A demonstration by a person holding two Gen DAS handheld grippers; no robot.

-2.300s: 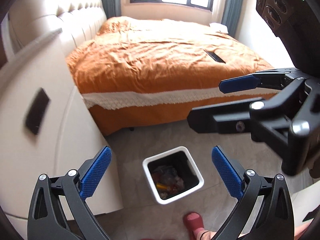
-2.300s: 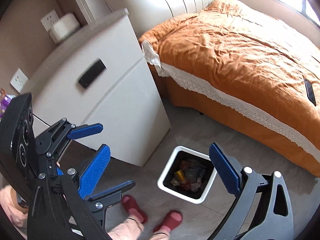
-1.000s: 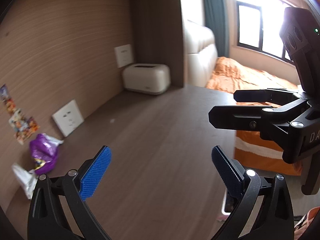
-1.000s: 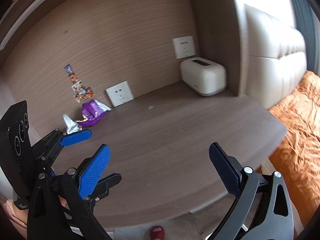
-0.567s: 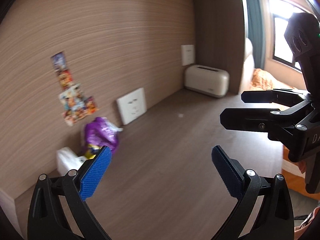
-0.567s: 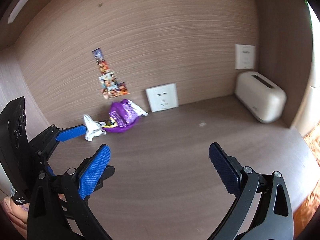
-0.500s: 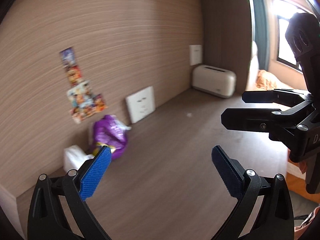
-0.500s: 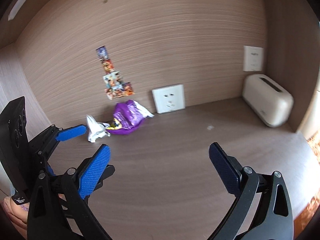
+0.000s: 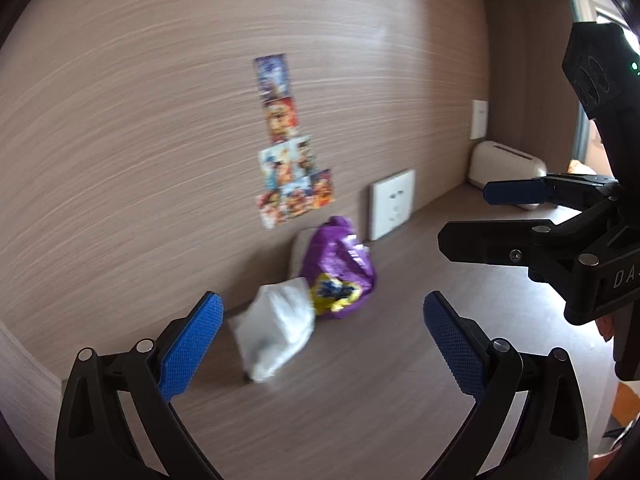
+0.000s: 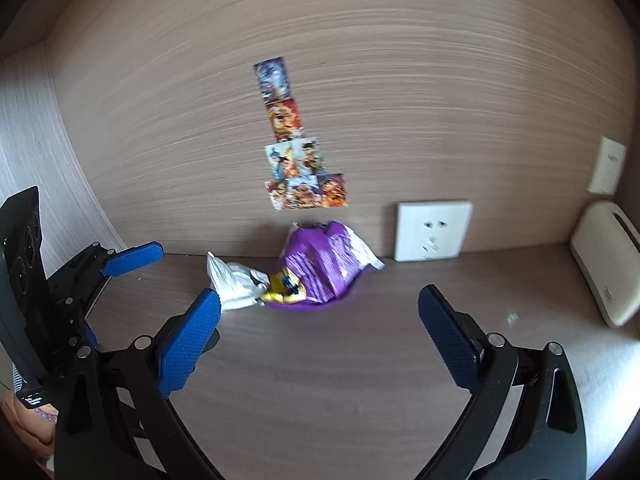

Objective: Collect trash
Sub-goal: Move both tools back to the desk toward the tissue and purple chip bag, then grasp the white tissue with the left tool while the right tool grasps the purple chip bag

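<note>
**Trash Waits by the Back Wall**

Brown wood makes the surface point(image 10: 360, 380) and the wall behind it. The left gripper point(image 9: 320, 332) has its blue fingers point(image 9: 192, 344) spread wide with nothing between them. The right gripper point(image 10: 320, 332) is spread wide too, and it holds nothing. Both hang above the surface, apart from the trash.

Just past the left fingers lies a crumpled white wrapper point(image 9: 276, 328). A purple snack bag point(image 10: 320, 268) lies right next to it, touching it. Both sit at the back edge of the surface, against the wall.

Small bright picture stickers point(image 10: 296, 160) are stuck on the wall above the bag. A white wall socket point(image 10: 432, 230) is beside the bag. A cream box point(image 10: 608, 264) sits at the far right end of the surface.
</note>
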